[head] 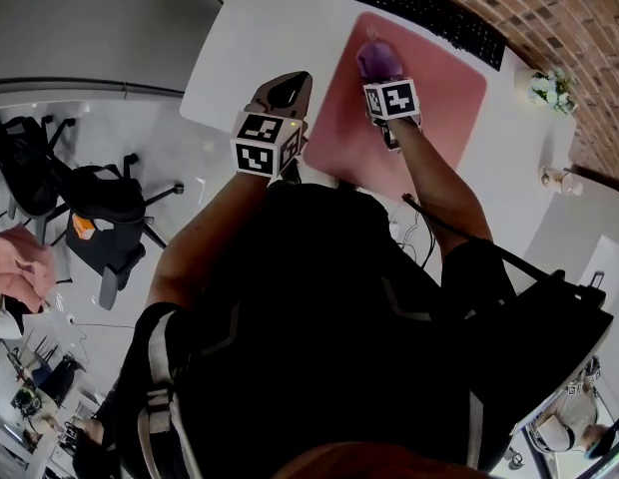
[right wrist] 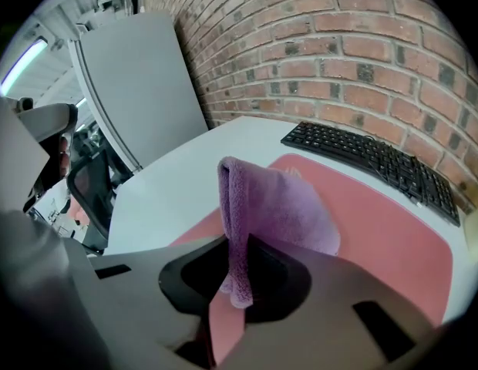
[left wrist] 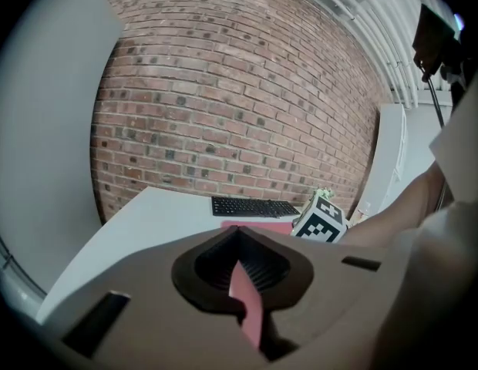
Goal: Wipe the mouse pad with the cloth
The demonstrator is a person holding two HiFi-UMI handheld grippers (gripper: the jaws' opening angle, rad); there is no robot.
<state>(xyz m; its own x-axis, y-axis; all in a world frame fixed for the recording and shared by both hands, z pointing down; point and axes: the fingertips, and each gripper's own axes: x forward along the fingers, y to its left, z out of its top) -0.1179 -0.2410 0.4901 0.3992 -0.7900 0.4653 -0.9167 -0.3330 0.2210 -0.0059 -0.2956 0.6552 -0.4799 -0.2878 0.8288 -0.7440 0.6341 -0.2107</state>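
The purple cloth (right wrist: 274,206) was pinched in the right gripper (right wrist: 235,241), jaws clenched on a fold of it, the rest flopping forward over the pink mouse pad (head: 439,108). From the head view it hung over the pad's far-left part, not far from the keyboard (head: 429,13). I couldn't really tell if the cloth was pressing on the pad or just hovering.

The pad itself lay flat on the white desk (head: 270,28), just in front of the keyboard.

The left gripper (left wrist: 239,233) sat by the pad's near-left edge with its jaws closed together. Only a sliver of pink showed through the slit, probably the pad underneath, and it didn't look like it was holding anything.

My take: get more cloth flat on the pad, then do long overlapping strokes. Keep the grip tight and stay clear of the keyboard. The left gripper could pin that edge so the pad doesn't slide.
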